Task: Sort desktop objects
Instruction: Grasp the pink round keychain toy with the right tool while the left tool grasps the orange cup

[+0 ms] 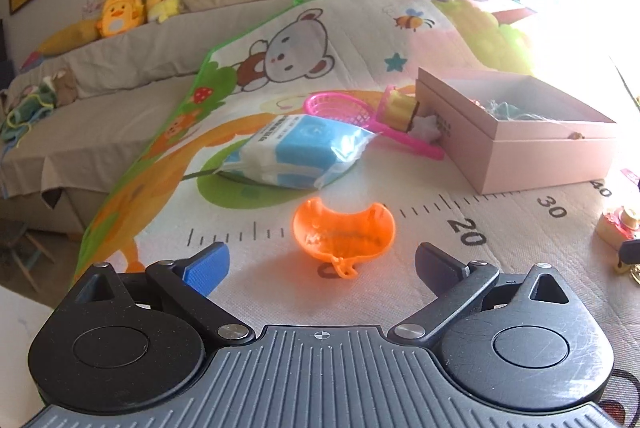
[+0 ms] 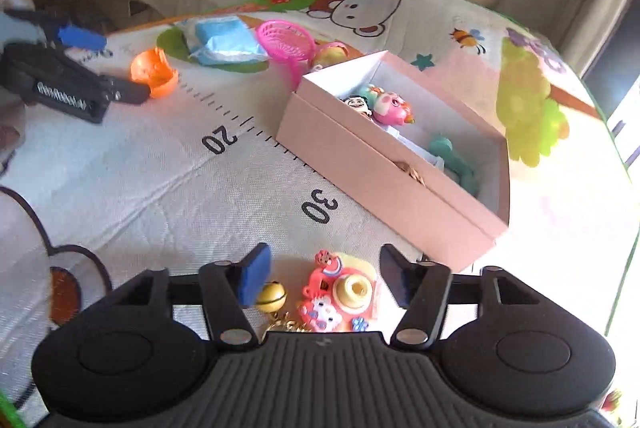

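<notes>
Right wrist, mat ruler (image 2: 256, 132) reads 20, 30

"20", "30" on play mat (image 2: 132, 188)

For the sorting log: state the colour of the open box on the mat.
The box is pale pink outside and white inside; the right wrist view shows it best.

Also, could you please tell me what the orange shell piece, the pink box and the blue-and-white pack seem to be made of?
Orange shell piece: likely moulded plastic, glossy and slightly translucent, with a thin curved wall.
Pink box: looks like matte cardboard, with flat panels, crisp folded edges and a pale inside.
Blue-and-white pack: apparently soft plastic film, shiny and wrinkled, with a crimped end; its contents cannot be told.
</notes>
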